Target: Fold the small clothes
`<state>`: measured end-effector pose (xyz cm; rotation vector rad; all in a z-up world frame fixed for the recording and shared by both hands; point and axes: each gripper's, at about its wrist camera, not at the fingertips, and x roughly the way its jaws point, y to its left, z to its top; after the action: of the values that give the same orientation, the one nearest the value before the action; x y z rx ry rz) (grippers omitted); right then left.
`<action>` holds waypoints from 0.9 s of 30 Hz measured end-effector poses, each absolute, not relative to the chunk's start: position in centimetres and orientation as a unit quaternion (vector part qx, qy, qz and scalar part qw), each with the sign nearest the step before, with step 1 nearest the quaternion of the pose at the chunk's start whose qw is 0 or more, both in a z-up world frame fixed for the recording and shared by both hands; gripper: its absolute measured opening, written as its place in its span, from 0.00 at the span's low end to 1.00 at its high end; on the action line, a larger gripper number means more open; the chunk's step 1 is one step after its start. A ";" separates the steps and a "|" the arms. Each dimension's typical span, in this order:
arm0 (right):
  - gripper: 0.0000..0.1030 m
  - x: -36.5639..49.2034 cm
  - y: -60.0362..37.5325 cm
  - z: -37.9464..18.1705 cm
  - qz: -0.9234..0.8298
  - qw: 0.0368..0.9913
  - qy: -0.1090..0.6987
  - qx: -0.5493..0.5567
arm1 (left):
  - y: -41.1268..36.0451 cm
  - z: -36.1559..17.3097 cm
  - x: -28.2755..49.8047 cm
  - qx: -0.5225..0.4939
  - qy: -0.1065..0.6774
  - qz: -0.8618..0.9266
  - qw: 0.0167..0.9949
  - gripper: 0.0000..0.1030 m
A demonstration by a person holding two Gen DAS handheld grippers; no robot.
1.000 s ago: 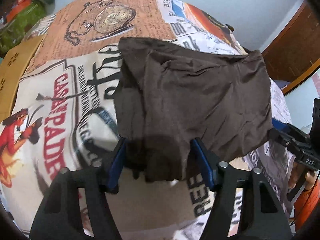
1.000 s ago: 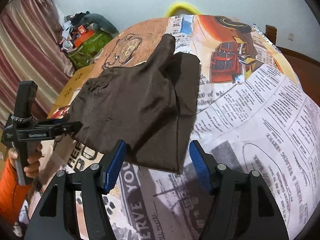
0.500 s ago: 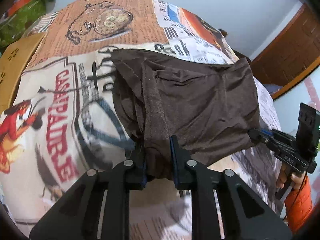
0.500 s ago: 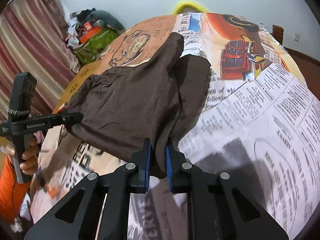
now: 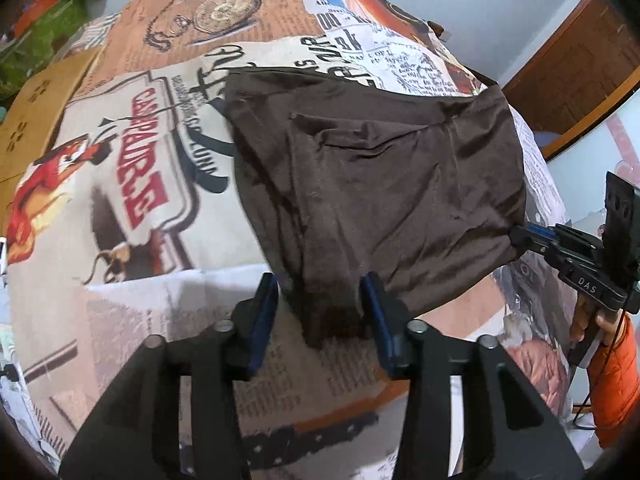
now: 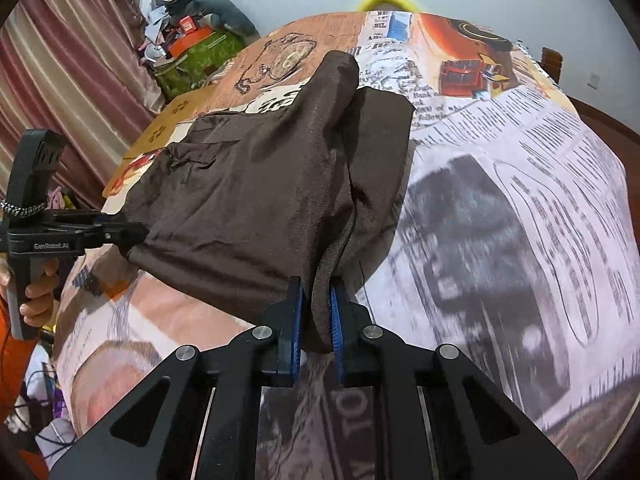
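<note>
Reading the left wrist view first, then the right:

left tool [image 5: 320,308]: jaws opening, fairly wide; near-left corner of the brown garment [image 5: 380,184] hangs between the pads, not visibly pinched.
garment from left tool: spreads ahead and to the right; its near hem runs crosswise, from this tool over to the right tool [image 5: 520,238].
right tool seen from left: at the far-right corner of the hem, cloth bunched at its tip; a hand in an orange sleeve [image 5: 616,376] carries it.
surface: a bed under a printed cover [image 5: 132,184]; garment lies on it, near edge lifted.

right tool [image 6: 316,316]: narrow, pads clamped on a fold of the garment [image 6: 256,184] edge.
garment from right tool: ahead and left; one layer is raised, a second flap [image 6: 380,148] lies flat just right of it.
left tool seen from right: far left at the hem corner [image 6: 132,236].
nearer hand: each sits on its own corner; only the right clearly holds.
obstacles: none on the cover ahead; clutter pile [image 6: 192,44] and curtain [image 6: 68,80] well beyond the left edge.
risk, judged: left corner may drop and skew the fold.
</note>
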<state>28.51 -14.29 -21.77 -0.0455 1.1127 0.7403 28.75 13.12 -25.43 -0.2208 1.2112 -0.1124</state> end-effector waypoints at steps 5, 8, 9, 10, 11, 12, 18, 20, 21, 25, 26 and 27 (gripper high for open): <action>0.23 28.4 -15.2 -21.0 0.322 0.796 0.512 -0.016 | 14.1 -24.5 28.4 -0.094 0.556 -0.029 0.825 0.53; 0.54 28.5 -15.6 -20.3 0.309 0.804 0.507 -0.008 | 14.4 -24.3 29.3 -0.081 0.546 -0.013 0.834 0.61; 0.58 28.6 -15.6 -20.1 0.306 0.810 0.500 -0.005 | 14.4 -24.2 29.6 -0.078 0.542 -0.011 0.836 0.62; 0.62 28.8 -15.7 -19.9 0.303 0.815 0.493 -0.003 | 14.6 -24.3 30.2 -0.077 0.539 -0.008 0.839 0.64; 0.65 29.0 -15.6 -19.8 0.302 0.817 0.492 -0.001 | 14.7 -24.5 30.8 -0.077 0.538 -0.006 0.839 0.66; 0.66 29.3 -15.4 -19.9 0.299 0.817 0.493 -0.001 | 14.8 -24.7 31.2 -0.078 0.539 -0.005 0.839 0.66; 0.66 31.3 -14.0 -21.4 0.293 0.815 0.500 0.005 | 15.4 -26.8 34.5 -0.100 0.548 -0.008 0.830 0.66; 0.66 31.8 -13.7 -21.9 0.293 0.812 0.505 0.008 | 15.5 -27.4 35.2 -0.108 0.551 -0.013 0.828 0.66; 0.66 32.3 -13.5 -22.3 0.294 0.810 0.508 0.010 | 15.6 -27.6 35.5 -0.113 0.550 -0.016 0.827 0.66; 0.66 33.0 -12.9 -23.0 0.307 0.803 0.510 0.021 | 15.5 -28.0 36.2 -0.118 0.547 -0.030 0.828 0.61; 0.67 33.1 -12.7 -23.1 0.313 0.802 0.509 0.023 | 15.4 -28.1 36.4 -0.115 0.546 -0.035 0.829 0.54; 0.67 33.2 -12.5 -23.2 0.319 0.800 0.507 0.024 | 15.2 -28.0 36.5 -0.113 0.545 -0.041 0.830 0.49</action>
<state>33.25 -12.50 -23.18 0.0516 1.0885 0.6843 36.45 15.19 -28.05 -0.2399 1.1569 -0.0871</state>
